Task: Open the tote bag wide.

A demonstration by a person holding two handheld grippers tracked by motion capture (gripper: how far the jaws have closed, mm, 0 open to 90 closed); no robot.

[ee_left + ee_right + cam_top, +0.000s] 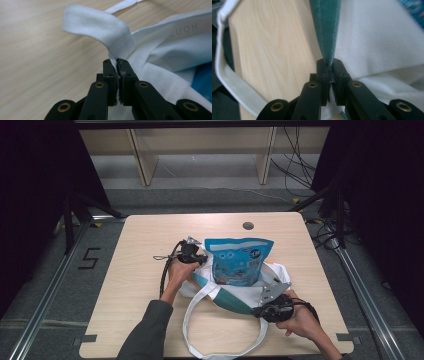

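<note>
A white and teal tote bag lies in the middle of the desk, and a blue snack pouch stands in its mouth with most of its length poking out the far side. So, by my reading, the loading is done — what's left is to gather the bag and lift or close it.

The left gripper, just left of the pouch, is clamped on the bag's white handle strap; the right gripper, at the bag's near right corner, is pinched tight on its teal trim.

The gripper views settle those grips — cloth is squeezed between the pads in each. The high view alone gives the pouch's position and the loose near handle looping toward the desk's front edge.
</note>
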